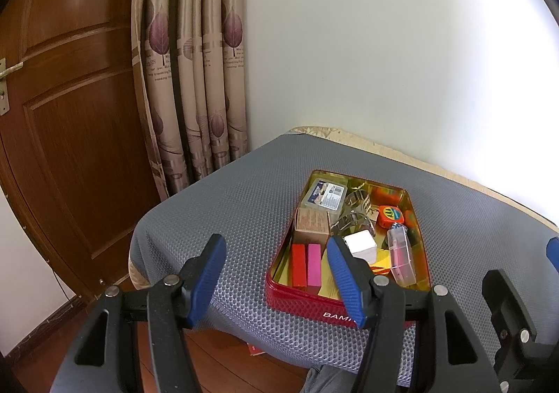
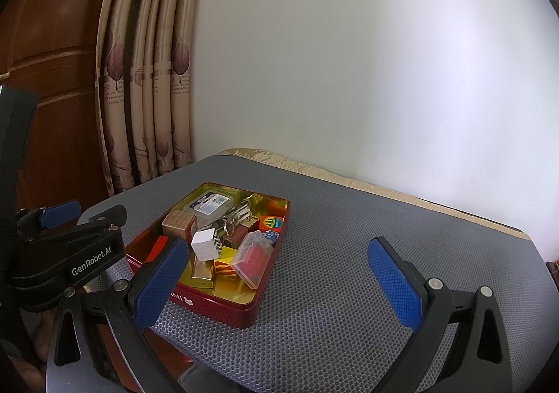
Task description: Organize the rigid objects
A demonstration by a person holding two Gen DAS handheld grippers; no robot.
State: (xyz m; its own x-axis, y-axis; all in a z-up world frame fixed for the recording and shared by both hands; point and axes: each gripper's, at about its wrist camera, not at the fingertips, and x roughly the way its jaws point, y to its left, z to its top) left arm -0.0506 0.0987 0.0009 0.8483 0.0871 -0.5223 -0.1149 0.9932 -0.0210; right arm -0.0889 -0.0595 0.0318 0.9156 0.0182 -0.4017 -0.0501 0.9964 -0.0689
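Two handheld grippers with blue finger pads hover side by side, angled slightly downward over the near edge of a table covered in a grey honeycomb mat (image 2: 332,270). The left gripper (image 1: 276,274) has its jaws moderately parted with nothing between them, its right finger crossing in front of a red tin box (image 1: 307,302); the right gripper (image 2: 279,284) stands wide open and empty above bare mat. The tin sits on the mat ahead, holding a white cube (image 2: 205,243), a clear plastic case (image 2: 252,258), an orange tape measure (image 1: 390,215), red and pink blocks, a brown carton and metal clips.
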